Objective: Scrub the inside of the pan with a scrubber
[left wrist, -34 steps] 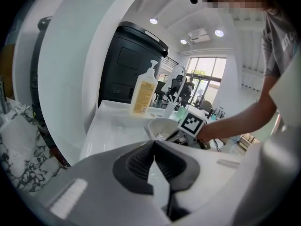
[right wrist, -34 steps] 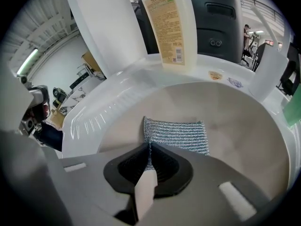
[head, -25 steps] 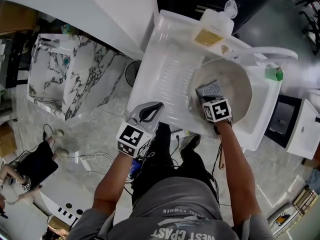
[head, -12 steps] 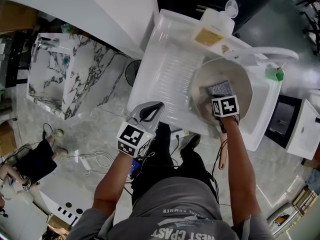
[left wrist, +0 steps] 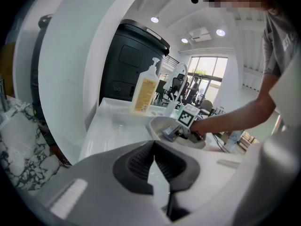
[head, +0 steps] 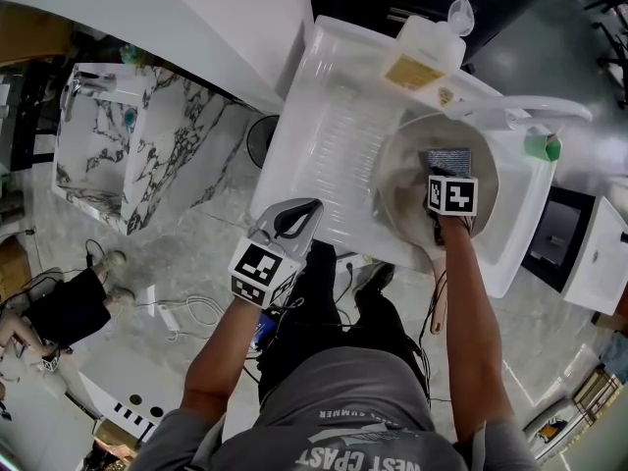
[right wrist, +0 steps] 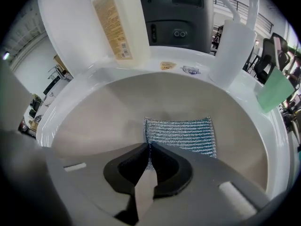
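Right tool [right wrist: 148, 147] is clamped on the edge of the silvery scrubber [right wrist: 181, 134], which lies flat on the bottom of the beige pan [head: 407, 180] in the white sink [head: 334, 135]. Left tool [left wrist: 153, 145] is pinched shut on nothing, hanging by the sink's near edge

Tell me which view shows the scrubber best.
The right gripper view: the scrubber sits large mid-frame, striped weave clear, one edge pinched in the jaws, inside the pan. The head view shows only a small grey patch; the left gripper view, a distant speck.
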### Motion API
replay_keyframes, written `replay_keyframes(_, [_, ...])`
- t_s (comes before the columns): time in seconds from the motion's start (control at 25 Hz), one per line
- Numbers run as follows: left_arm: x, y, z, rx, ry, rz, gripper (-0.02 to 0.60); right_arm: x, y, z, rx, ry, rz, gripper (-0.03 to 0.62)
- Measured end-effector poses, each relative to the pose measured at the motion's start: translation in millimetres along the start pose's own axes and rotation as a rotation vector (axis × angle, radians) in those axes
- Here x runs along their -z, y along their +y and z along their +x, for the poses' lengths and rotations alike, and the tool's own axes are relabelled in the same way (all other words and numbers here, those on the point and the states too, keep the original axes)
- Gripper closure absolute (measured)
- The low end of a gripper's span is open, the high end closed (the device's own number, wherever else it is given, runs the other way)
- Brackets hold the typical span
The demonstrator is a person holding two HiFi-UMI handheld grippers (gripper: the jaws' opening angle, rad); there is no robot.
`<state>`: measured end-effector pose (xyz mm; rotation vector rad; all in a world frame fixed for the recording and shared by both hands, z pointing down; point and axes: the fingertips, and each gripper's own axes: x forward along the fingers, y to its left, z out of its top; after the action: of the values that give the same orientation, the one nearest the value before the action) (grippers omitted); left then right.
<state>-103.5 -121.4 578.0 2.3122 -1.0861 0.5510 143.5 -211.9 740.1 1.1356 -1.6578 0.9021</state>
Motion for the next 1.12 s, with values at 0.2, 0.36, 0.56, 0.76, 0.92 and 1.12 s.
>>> replay_keyframes(0.2, [0.8,3.5,-0.6,-0.003,0.004,-0.001,0.58,-17.8,17.4,8.6,-0.02,-0.031,-0.034,0.572])
replay_keyframes(0.36, [1.8,6.3,-0.9,-0.008,0.004,-0.004,0.578,-27.4,41.4,13.6,-0.061,-0.032,-0.104,0.572])
replay_keyframes(0.56, [0.2,5.0,-2.7,-0.008,-0.004,-0.003,0.578,-25.3,71.5,10.7,-0.121,-0.034,-0.159,0.576])
replay_keyframes(0.76, [-1.8,1.0,-4.5,-0.003,-0.01,0.003,0.58,-5.1,97.3,-0.9,-0.201,0.012,-0.268,0.58])
replay_keyframes(0.92, [-0.4,-5.1,-5.4,0.006,-0.009,0.007,0.58,15.9,106.0,-12.4,-0.244,0.073,-0.373,0.582])
replay_keyframes(1.12, [-0.9,-11.7,-5.2,0.016,-0.011,0.014,0.578,45.6,102.7,-22.6,-0.244,0.181,-0.501,0.582])
